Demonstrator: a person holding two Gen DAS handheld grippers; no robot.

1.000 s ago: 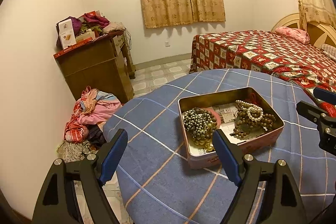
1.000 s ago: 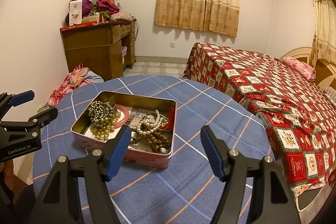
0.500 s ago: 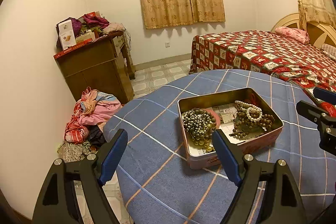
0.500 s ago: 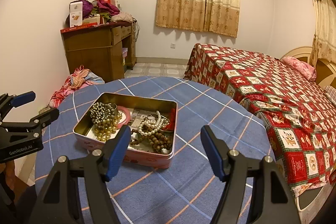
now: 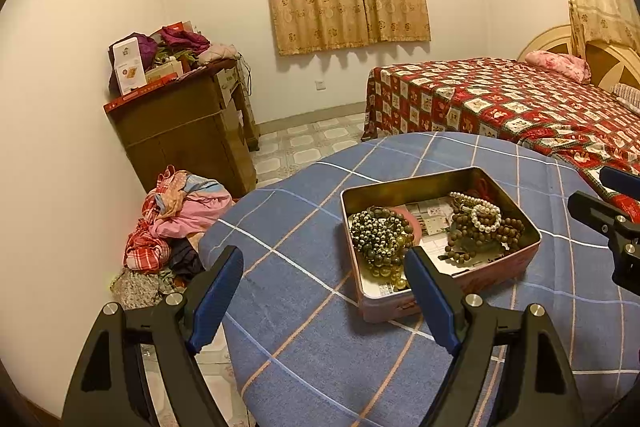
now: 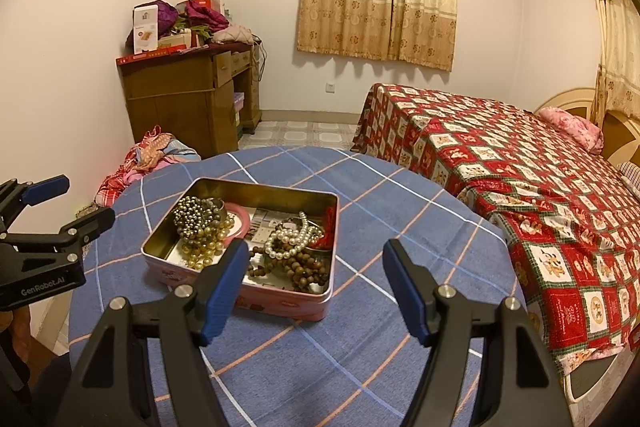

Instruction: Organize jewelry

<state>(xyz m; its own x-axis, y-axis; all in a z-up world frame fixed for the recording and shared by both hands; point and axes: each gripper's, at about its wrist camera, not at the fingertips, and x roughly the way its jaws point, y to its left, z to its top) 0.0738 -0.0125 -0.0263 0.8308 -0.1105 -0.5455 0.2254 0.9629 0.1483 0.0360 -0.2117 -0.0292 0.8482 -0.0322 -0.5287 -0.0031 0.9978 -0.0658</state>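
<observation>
A pink metal tin (image 5: 516, 267) (image 6: 280, 303) stands open on a round table with a blue plaid cloth (image 5: 320, 347) (image 6: 360, 367). It holds a heap of gold-green beads (image 5: 380, 243) (image 6: 198, 227), a white pearl bracelet (image 5: 482, 213) (image 6: 290, 241), brown wooden beads (image 5: 476, 239) (image 6: 304, 267), a pink ring-shaped piece (image 6: 239, 219) and something red (image 6: 328, 227). My left gripper (image 5: 324, 291) is open and empty, in front of the tin's left end. My right gripper (image 6: 316, 283) is open and empty, in front of the tin's right end.
A bed with a red patchwork cover (image 6: 520, 163) lies right of the table. A wooden desk piled with boxes and clothes (image 5: 188, 115) stands by the left wall. A heap of clothes (image 5: 172, 227) lies on the floor beside it.
The right gripper has drawn slightly nearer the tin, which sits lower and larger in its view. The left gripper has hardly moved. Both stay open.
</observation>
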